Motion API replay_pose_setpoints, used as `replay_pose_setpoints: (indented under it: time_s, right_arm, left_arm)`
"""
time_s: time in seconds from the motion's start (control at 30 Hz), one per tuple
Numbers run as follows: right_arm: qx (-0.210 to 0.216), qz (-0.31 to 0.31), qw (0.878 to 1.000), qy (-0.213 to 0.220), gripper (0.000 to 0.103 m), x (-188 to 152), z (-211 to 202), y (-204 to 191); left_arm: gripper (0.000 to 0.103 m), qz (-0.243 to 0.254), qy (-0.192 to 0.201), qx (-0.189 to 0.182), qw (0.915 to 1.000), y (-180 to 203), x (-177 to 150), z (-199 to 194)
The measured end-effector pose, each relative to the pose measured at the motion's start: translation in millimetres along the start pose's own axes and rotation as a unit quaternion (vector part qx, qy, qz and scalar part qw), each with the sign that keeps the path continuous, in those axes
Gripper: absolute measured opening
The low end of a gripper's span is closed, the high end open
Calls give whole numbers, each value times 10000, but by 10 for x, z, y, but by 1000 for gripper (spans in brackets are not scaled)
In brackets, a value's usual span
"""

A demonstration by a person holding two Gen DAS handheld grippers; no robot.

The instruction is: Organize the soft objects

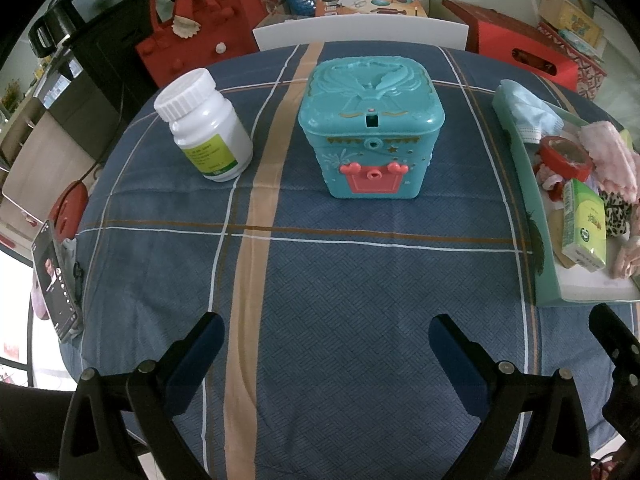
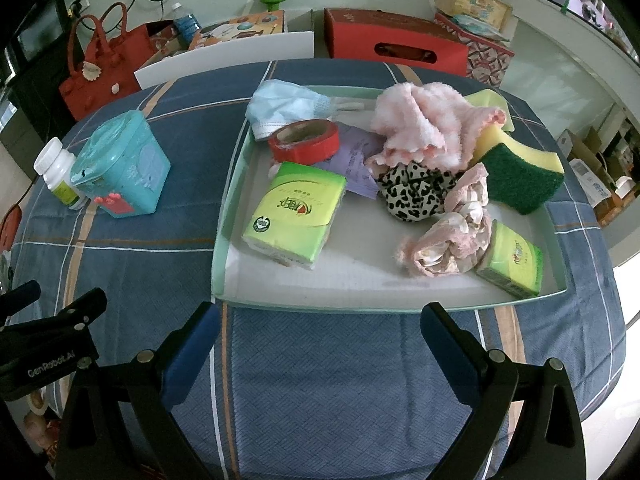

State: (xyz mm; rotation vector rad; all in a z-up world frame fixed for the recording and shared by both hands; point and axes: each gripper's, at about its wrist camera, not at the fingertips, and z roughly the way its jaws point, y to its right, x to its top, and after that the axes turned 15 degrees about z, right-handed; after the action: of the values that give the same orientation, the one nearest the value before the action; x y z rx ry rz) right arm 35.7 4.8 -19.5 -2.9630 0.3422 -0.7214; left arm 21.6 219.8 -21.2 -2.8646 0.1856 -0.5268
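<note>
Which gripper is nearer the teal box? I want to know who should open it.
Left. The left gripper faces the teal box head-on; the right gripper sits before the tray, the box off to its left.

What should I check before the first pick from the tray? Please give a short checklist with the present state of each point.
1. Right gripper open and holding nothing: ok.
2. Left gripper open and holding nothing: ok.
3. Soft things within the tray, such as the pink cloth, sponge and mask: ok.
4. Box ready to receive things: not ok, its lid is shut.
5. Cloth free to lift alone: cannot tell, it lies against the leopard scrunchie and sponge.
6. Bottle upright and apart from the box: ok.
</note>
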Motion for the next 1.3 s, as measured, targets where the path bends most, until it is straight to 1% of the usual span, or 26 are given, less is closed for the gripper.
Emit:
replay_pose_setpoints:
  time_s: [0.43,0.57,1.3]
  right_arm:
    - [-29,27,10000,-4,100,18,-3,29]
    - [-29,24,10000,-5,100,16,-3,28]
    - [-42,26,10000,-1,100,16,3,23]
  left_arm:
    - [103,-9,44,56,10000,0,8,-32]
    - [103,-19,15,7,10000,-1,13,-21]
    - [103,-67,-14,-12,10000,-14,8,12]
